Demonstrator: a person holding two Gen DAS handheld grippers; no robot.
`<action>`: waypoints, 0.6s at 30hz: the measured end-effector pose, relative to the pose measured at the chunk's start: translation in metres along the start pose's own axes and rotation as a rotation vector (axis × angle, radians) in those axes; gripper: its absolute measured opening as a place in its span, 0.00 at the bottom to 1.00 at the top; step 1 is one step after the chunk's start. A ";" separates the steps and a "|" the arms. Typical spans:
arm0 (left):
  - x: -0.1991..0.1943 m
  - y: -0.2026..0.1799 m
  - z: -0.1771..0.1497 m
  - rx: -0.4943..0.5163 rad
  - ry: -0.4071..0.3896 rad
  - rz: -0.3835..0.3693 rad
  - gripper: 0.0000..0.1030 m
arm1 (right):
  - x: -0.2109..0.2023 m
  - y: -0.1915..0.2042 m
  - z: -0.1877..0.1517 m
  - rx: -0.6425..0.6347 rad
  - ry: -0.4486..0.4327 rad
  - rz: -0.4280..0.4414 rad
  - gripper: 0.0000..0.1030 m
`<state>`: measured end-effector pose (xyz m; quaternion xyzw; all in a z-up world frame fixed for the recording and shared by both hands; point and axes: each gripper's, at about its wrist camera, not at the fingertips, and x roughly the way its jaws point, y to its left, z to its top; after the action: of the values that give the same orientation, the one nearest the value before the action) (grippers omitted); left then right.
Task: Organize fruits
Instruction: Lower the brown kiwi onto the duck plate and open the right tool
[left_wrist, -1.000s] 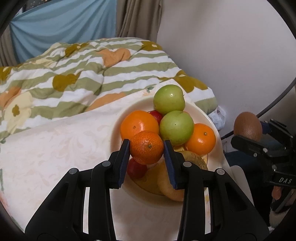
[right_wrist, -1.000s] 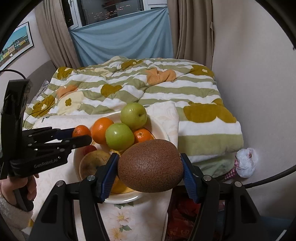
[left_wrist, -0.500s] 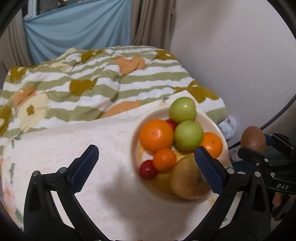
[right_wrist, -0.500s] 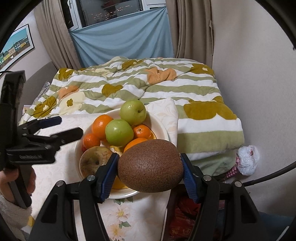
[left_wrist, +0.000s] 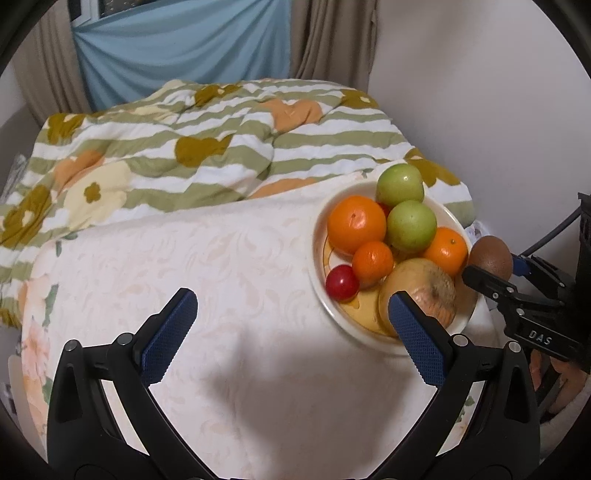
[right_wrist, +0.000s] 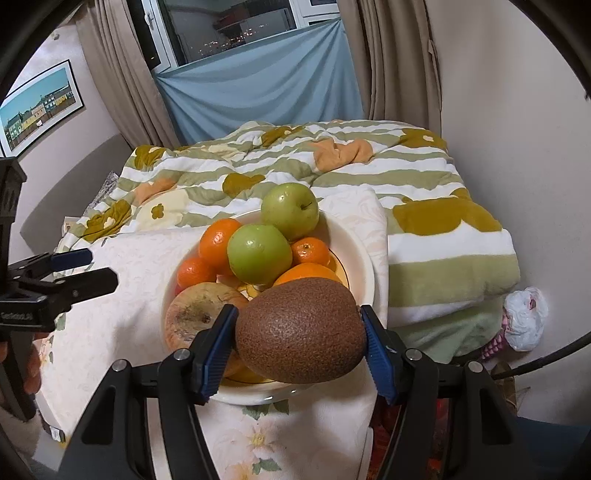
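A cream bowl on the cloth-covered table holds two green apples, oranges, a small mandarin, a red fruit and a brownish pear. My left gripper is open and empty, above the table, left of the bowl; it shows at the left of the right wrist view. My right gripper is shut on a brown kiwi, held at the bowl's near rim.
The table carries a white floral cloth. A bed with a green striped quilt lies behind. A white wall stands at the right, with a plastic bag on the floor.
My left gripper let go of the small mandarin into the bowl, opened wide and drew back to the left. My right gripper kept the kiwi and edged closer to the bowl.
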<state>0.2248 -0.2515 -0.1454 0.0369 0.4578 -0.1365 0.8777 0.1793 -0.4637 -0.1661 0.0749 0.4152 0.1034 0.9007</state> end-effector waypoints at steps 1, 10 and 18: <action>-0.001 0.000 -0.002 -0.003 0.001 0.000 1.00 | 0.000 0.000 0.000 0.005 0.002 0.006 0.59; -0.005 -0.006 -0.011 -0.016 0.002 0.001 1.00 | 0.005 -0.008 -0.008 0.046 -0.011 0.057 0.60; -0.018 -0.004 -0.016 -0.010 -0.015 0.009 1.00 | -0.005 -0.004 -0.005 0.031 -0.057 0.043 0.85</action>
<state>0.2012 -0.2481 -0.1396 0.0332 0.4515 -0.1306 0.8820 0.1732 -0.4685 -0.1665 0.1009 0.3893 0.1141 0.9084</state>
